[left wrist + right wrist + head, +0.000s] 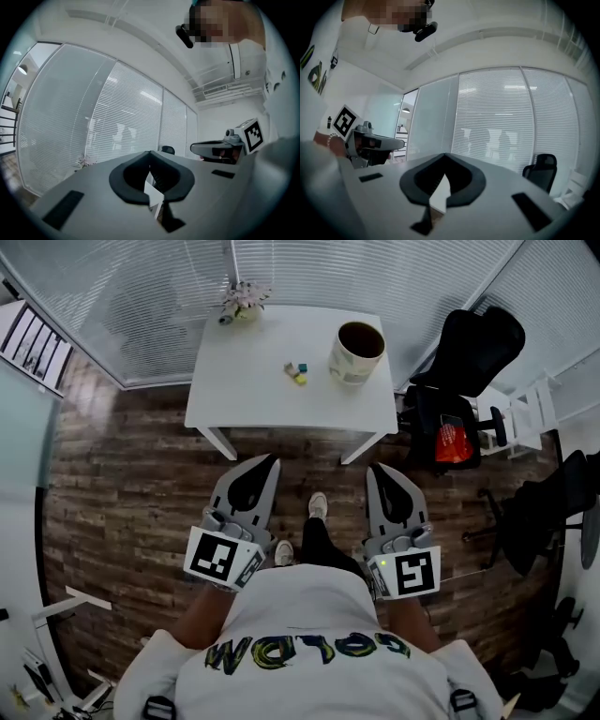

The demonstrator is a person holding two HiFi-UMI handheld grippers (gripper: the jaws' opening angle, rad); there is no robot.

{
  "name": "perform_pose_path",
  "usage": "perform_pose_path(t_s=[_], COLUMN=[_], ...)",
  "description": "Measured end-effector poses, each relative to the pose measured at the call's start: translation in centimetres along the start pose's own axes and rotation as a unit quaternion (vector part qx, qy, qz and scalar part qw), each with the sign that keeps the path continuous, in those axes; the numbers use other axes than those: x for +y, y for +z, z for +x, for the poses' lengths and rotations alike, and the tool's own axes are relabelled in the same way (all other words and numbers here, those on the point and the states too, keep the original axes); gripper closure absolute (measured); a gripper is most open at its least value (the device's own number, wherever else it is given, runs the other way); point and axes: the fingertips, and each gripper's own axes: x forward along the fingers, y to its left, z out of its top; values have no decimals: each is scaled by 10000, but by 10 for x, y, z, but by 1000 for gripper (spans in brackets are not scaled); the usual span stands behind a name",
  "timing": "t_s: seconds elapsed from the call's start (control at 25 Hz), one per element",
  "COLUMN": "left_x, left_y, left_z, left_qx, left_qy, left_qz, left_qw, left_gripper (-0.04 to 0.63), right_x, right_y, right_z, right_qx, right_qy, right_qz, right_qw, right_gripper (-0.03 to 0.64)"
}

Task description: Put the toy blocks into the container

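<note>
Two grippers are held level over the wooden floor, short of the white table. The left gripper and the right gripper are both seen with jaws pressed fully together, nothing gripped. The toy blocks are clustered on the table top, just left of the container and apart from it. The container is stood upright near the table's right side.
</note>
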Motion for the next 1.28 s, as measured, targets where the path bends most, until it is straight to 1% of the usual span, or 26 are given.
perform_pose_path(t_s=[0.12,0.28,0.48,0.68,1.0,1.12,1.28], left_x=[2,8,16,29,55,72,101], left_y=[2,6,4,3,2,-1,-4], left_z=[30,80,141,188,242,254,270], left_qx=[6,-6,82,127,135,171,232], left_qy=[-2,-2,102,221,472,599,641], left_qz=[31,61,104,83,59,-36,-77], left_qw=[10000,10000,9999,9996,9988,9981,9976], left_gripper=[583,583,583,583,583,583,583], right_x=[-25,-63,-114,-152,-186,-192,-194], right_y=[-4,-8,-14,-15,-21,-24,-26], right_z=[17,50,85,116,163,186,222], right_qx=[-21,-59,-69,-63,-6,33,47], right_qy=[33,219,291,306,580,674,694], right_qz=[75,144,127,126,162,164,207], right_qw=[10000,9996,9995,9994,9982,9976,9974], right_gripper=[609,609,609,609,609,609,609])
